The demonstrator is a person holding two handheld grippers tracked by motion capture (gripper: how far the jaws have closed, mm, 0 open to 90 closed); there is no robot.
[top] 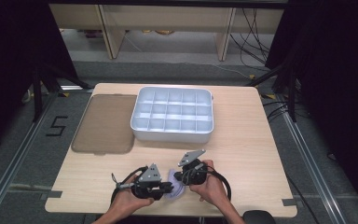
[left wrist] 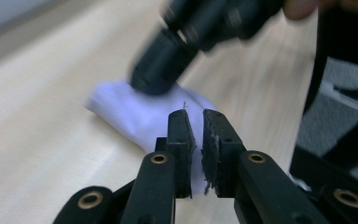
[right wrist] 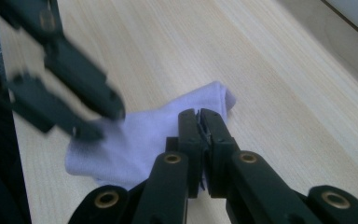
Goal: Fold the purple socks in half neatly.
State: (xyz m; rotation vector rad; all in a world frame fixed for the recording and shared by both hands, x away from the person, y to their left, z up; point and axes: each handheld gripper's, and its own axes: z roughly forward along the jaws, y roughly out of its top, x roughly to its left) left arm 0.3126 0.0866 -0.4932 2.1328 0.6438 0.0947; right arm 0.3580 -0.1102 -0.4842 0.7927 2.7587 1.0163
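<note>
- Pinching opposite edges of the pale cloth [top: 176, 185], both grippers clamp it, likely to fold it.
- Left gripper [left wrist: 195, 116] and right gripper [right wrist: 199, 113] hold it low over the table's [top: 242, 140] near edge.
- Divided tray [top: 172, 115] waits beyond.

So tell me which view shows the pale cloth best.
The right gripper view: the pale cloth lies spread before the right tongs, which pinch its edge. The left gripper view shows it blurred and partly covered; the high view shows a sliver between the hands.

Pale lilac cloth [top: 177, 185], crumpled, near table's front edge
</note>
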